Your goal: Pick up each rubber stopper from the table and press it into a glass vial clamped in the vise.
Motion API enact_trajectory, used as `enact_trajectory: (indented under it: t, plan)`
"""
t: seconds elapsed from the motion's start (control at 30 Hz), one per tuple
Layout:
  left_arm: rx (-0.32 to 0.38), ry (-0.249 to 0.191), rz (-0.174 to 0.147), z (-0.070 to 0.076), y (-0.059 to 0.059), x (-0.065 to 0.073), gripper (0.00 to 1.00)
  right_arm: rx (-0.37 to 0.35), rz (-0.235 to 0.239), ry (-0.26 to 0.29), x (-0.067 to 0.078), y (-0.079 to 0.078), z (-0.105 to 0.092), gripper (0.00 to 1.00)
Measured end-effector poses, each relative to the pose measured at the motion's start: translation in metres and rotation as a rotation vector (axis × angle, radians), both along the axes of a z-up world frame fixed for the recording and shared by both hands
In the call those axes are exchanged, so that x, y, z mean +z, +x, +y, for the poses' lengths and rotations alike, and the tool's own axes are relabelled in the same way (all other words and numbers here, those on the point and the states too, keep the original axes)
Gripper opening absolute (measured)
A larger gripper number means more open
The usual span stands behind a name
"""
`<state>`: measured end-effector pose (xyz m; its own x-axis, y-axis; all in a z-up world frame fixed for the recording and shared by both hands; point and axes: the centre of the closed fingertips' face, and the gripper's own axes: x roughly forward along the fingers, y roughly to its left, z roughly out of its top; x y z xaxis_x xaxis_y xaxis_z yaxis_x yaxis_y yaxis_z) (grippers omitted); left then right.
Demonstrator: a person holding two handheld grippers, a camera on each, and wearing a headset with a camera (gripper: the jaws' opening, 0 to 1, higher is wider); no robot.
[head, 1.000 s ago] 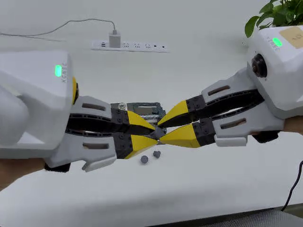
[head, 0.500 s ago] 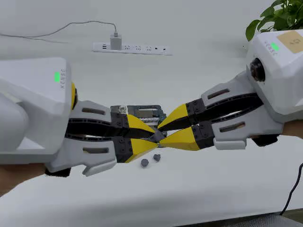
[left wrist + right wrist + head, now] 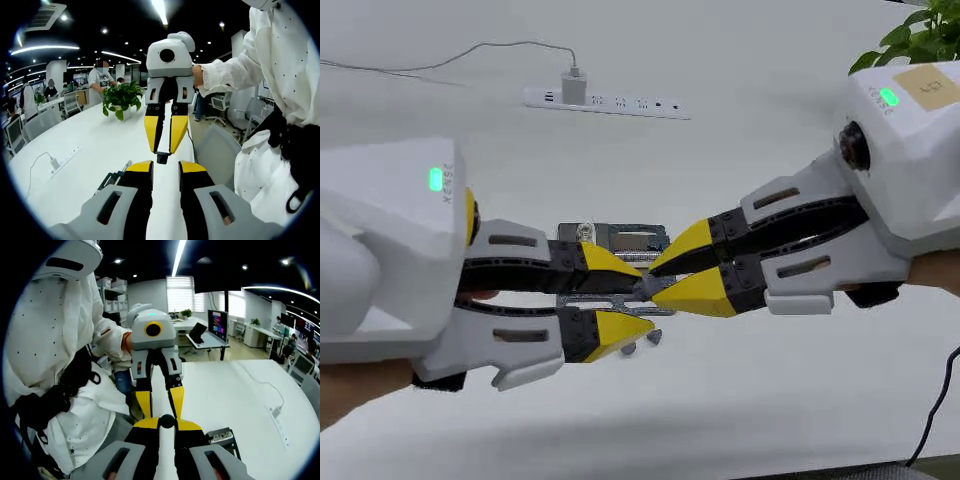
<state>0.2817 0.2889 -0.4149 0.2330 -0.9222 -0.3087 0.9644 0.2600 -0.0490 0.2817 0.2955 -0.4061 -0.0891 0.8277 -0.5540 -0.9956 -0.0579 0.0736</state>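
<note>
A small grey rubber stopper (image 3: pixel 646 288) hangs in mid-air above the table, and my right gripper (image 3: pixel 656 289) is shut on it; it also sits between that gripper's yellow tips (image 3: pixel 166 421). My left gripper (image 3: pixel 647 297) faces it tip to tip, open, its jaws spread above and below the stopper (image 3: pixel 161 158). Behind the tips stands the metal vise (image 3: pixel 615 240), with a shiny round vial top (image 3: pixel 585 232) at its left end. Two more grey stoppers (image 3: pixel 653 338) lie on the table below, partly hidden by the left gripper's lower jaw.
A white power strip (image 3: pixel 610 101) with a plugged charger and cable lies at the back of the white table. A potted plant (image 3: pixel 920 35) stands at the back right. A black cable (image 3: pixel 935 410) hangs at the table's front right edge.
My left gripper's jaws have spread apart; before, both grippers' tips met at the stopper. The right gripper keeps hold of the stopper. Both grippers have risen slightly.
</note>
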Motion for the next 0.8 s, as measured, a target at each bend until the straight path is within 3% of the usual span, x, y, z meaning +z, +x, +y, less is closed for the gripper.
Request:
enact_trajectory:
  t: [0.23, 0.5, 0.8]
  plan:
    - [0.121, -0.008, 0.006, 0.026, 0.015, -0.009, 0.30, -0.042, -0.003, -0.014, 0.002, 0.020, 0.001, 0.06]
    - [0.255, -0.014, 0.003, 0.061, 0.034, -0.020, 0.44, -0.093, -0.031, -0.078, -0.004, 0.062, 0.009, 0.06]
    - [0.282, -0.021, -0.020, 0.082, 0.038, -0.039, 0.63, -0.115, -0.039, -0.200, -0.030, 0.106, 0.021, 0.05]
